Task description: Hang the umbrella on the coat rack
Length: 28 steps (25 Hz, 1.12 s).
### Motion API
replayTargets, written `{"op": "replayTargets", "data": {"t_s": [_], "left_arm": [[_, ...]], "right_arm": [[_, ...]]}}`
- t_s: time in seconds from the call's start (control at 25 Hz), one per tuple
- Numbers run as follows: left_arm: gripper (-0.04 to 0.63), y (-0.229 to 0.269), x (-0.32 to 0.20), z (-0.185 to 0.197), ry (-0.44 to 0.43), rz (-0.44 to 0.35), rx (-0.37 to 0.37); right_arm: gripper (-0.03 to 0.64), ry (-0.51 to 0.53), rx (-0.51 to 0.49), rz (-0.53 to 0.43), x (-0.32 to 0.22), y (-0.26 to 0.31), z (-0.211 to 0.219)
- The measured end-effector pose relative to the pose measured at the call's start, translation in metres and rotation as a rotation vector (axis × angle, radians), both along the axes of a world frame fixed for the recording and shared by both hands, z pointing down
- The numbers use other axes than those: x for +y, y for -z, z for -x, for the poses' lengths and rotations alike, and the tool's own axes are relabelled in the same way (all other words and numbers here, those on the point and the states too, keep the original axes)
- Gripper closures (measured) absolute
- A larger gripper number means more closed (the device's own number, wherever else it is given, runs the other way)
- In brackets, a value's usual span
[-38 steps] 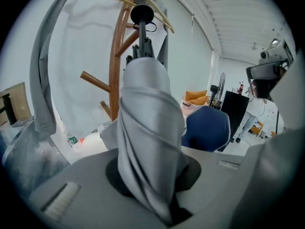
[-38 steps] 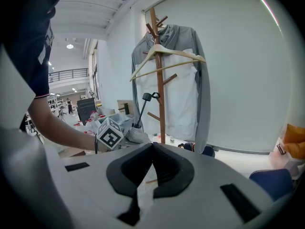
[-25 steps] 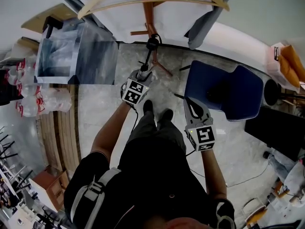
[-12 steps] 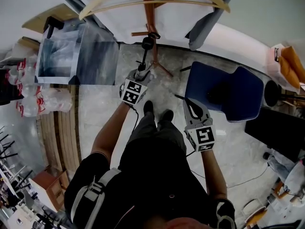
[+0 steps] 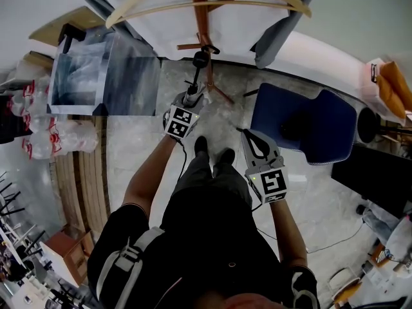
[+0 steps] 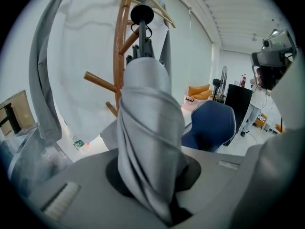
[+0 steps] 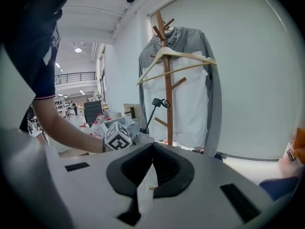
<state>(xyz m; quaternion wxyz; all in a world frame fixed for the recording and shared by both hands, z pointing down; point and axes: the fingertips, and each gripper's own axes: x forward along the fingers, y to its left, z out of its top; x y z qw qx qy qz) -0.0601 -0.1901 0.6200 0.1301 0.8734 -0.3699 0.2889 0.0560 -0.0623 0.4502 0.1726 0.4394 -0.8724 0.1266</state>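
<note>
Clamping the folded umbrella [image 6: 145, 128], L hand-held gripper [image 5: 192, 98] is holding its handle up beside the coat rack [image 5: 199, 8]; R hand-held gripper [image 7: 152, 146] is hovering pinched shut w/ nothing inside.

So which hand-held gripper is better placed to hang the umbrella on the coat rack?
Left. The left hand-held gripper is shut on the umbrella, its far end close to the coat rack. The right hand-held gripper is shut, empty and farther back.
</note>
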Motion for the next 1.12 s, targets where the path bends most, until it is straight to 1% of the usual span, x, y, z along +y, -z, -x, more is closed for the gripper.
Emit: {"op": "replayTargets", "data": {"t_s": [0.2,0.44,0.6,1.12], "left_arm": [[0.54,-0.011,-0.008,0.0,0.006,0.002,0.007],[0.54,-0.026,-0.014,0.0,0.0,0.01,0.009],[0.54,-0.033,-0.019,0.001,-0.007,-0.003,0.01],[0.54,-0.049,-0.041,0.001,0.024,-0.041,0.041]], "right_arm": [[0.615,0.032,-0.007,-0.034,-0.009,0.007,0.013],[0.615,0.071,-0.005,-0.049,-0.016,0.01,0.027],[0.615,0.091,0.001,-0.061,-0.02,0.012,0.033],[0.615,0.105,0.006,-0.054,-0.028,0.004,0.042]]}}
